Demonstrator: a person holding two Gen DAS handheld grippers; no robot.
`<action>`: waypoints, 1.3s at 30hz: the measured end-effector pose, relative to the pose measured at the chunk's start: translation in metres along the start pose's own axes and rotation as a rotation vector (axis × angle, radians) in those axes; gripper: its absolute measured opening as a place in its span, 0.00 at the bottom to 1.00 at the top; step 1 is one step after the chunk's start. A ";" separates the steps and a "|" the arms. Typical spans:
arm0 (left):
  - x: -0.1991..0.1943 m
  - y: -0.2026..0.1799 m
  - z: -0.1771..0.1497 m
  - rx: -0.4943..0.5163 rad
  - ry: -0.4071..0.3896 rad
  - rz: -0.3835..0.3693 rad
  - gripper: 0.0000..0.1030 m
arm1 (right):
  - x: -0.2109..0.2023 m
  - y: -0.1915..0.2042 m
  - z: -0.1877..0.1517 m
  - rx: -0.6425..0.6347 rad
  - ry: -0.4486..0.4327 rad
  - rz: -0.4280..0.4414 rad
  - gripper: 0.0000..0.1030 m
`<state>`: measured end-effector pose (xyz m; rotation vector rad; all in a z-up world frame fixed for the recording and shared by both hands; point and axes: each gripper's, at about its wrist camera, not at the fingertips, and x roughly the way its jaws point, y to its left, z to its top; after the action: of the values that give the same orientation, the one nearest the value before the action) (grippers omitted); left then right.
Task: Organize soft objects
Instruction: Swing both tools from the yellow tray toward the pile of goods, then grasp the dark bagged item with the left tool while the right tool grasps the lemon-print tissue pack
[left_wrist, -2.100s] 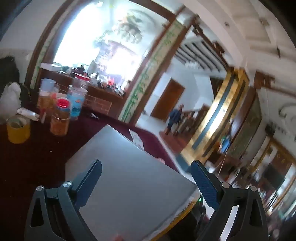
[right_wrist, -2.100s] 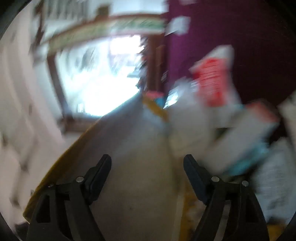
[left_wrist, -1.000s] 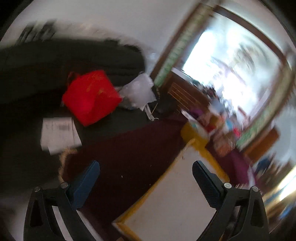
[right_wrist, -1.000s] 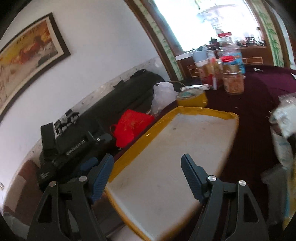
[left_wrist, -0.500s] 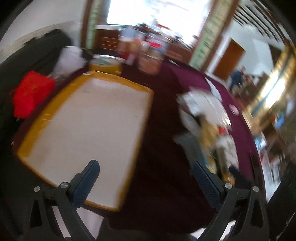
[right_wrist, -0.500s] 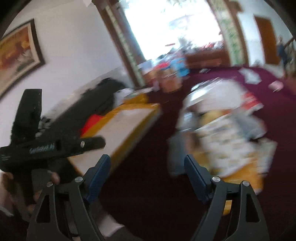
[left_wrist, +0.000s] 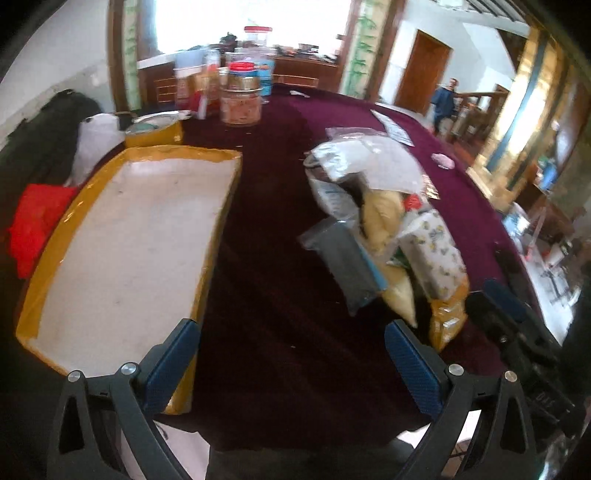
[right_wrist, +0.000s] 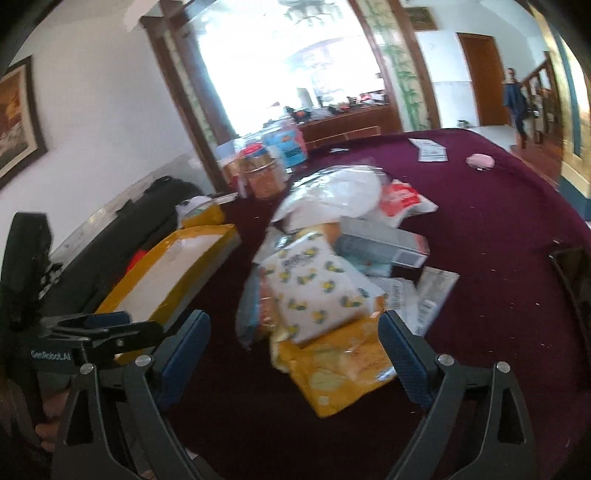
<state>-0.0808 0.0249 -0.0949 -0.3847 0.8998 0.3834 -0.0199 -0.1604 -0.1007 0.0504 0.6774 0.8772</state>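
Observation:
A pile of soft packs (left_wrist: 376, 221) lies on the dark red tablecloth, to the right of a yellow-rimmed tray (left_wrist: 218, 221) with a bare white bottom. In the pile are a lemon-print pack (right_wrist: 317, 288), a yellow pouch (right_wrist: 343, 369), a grey box (right_wrist: 380, 247) and a white bag (right_wrist: 343, 188). My right gripper (right_wrist: 293, 332) hovers at the near end of the pile. Its jaws are opening, and its pads touch nothing. My left gripper (left_wrist: 291, 358) is open over bare cloth between tray and pile, holding nothing. It also shows in the right wrist view as the left gripper (right_wrist: 96, 325), by the tray's near corner.
Jars with red lids (left_wrist: 240, 99) and a yellow roll (left_wrist: 155, 133) stand beyond the tray. A red bag (left_wrist: 33, 218) and a white plastic bag (left_wrist: 96, 140) lie off the table's left side. A paper slip (right_wrist: 430, 149) and a pink item (right_wrist: 480, 160) lie far right. A person (right_wrist: 515, 99) walks by the doorway.
Both views have swung from the wall and tray round to the pile of packs. The right jaws stand a little wider than before. Neither gripper has taken hold of anything.

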 end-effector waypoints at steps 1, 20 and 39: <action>0.004 0.001 0.001 -0.002 0.002 0.003 0.99 | 0.000 -0.001 -0.003 0.004 -0.007 -0.015 0.89; 0.024 0.009 0.002 0.007 0.039 -0.114 0.78 | 0.009 0.009 -0.005 -0.071 0.029 0.000 0.89; 0.035 0.003 0.009 0.019 0.067 -0.165 0.64 | 0.049 0.015 0.009 -0.128 0.051 -0.101 0.59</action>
<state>-0.0561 0.0377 -0.1189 -0.4533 0.9295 0.2110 -0.0034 -0.1130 -0.1144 -0.1202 0.6647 0.8254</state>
